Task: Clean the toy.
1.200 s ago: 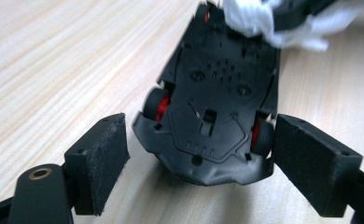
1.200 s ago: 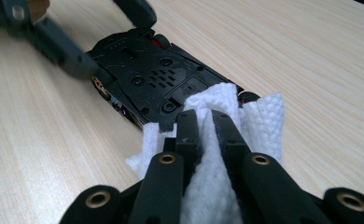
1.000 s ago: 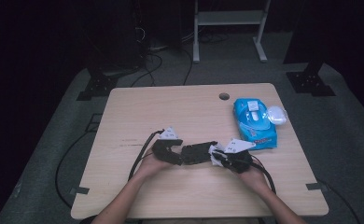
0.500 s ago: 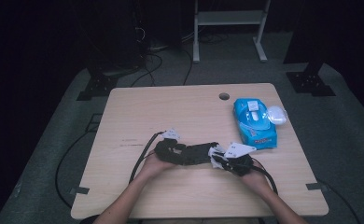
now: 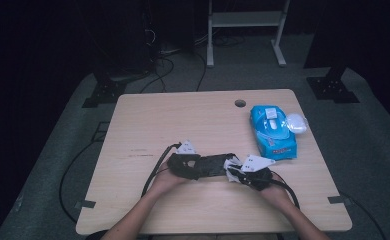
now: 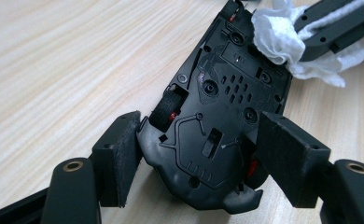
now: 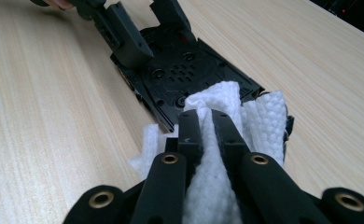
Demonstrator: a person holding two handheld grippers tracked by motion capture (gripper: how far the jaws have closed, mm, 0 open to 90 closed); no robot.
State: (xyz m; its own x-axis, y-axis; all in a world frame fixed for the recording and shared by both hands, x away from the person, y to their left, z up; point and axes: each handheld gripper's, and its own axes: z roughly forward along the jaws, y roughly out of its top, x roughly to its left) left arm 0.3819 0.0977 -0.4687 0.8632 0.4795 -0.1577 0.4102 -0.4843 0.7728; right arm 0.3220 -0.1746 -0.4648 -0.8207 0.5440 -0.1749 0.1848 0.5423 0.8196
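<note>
Pale wood grain runs across the table (image 5: 148, 125), and nearest the person both hands meet just inside its near edge. At near right, the right gripper (image 7: 207, 122) has its jaws pinched nearly together on a white wipe (image 7: 259, 116), whose bunched folds press against the end of an upturned black toy car (image 5: 210, 164). At near left, the left gripper (image 6: 196, 156) has its jaws spread to the car's width, the pads against the body at either side of one end, so the chassis with its screw heads, vent slots and red-hubbed wheels faces up. In the high view the car lies flat between the two grippers, close to the table's near edge and roughly at its middle from left to right. The job looks like wiping the underside, and the risk lies in that side-on hold: a firm push from the wipe could slide or twist the car out from between the pads, since the moulded body is smooth and tapers. The wipe could also snag on a wheel arch or screw recess and tear or pull free of the jaws. Farther off at right lies a blue wipes pack (image 5: 273, 132), its lid flipped open, well apart from the work, and beyond it a cable hole (image 5: 240, 103) near the far edge.
</note>
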